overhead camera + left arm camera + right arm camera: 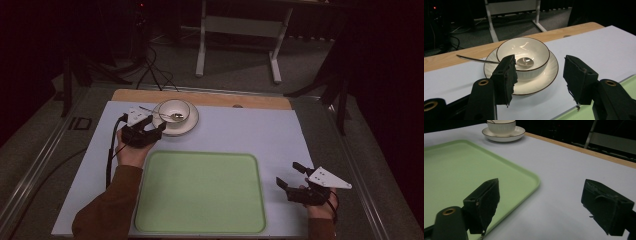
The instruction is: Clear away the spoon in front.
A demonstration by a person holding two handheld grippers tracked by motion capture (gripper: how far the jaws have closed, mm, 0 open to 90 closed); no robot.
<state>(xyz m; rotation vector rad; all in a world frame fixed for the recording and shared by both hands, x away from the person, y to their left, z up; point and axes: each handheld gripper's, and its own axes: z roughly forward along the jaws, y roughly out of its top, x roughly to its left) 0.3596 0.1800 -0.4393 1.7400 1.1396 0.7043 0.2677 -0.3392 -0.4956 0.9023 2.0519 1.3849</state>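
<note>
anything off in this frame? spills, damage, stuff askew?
Nothing stands out. The bowl sits upright on its saucer, with the spoon lying in it, handle over the rim. The green tray lies flat and bare. Left gripper is open beside the saucer, right gripper open off the tray's right edge. No spill or breakage visible.

Wooden-edged table (pixel 260 101) covered by a pale blue-white sheet (pixel 250 132), empty light green rectangular plastic tray (pixel 200 192) lying flat near the front edge, white ribbed saucer with a dark rim (pixel 189 123) at the far left
</note>
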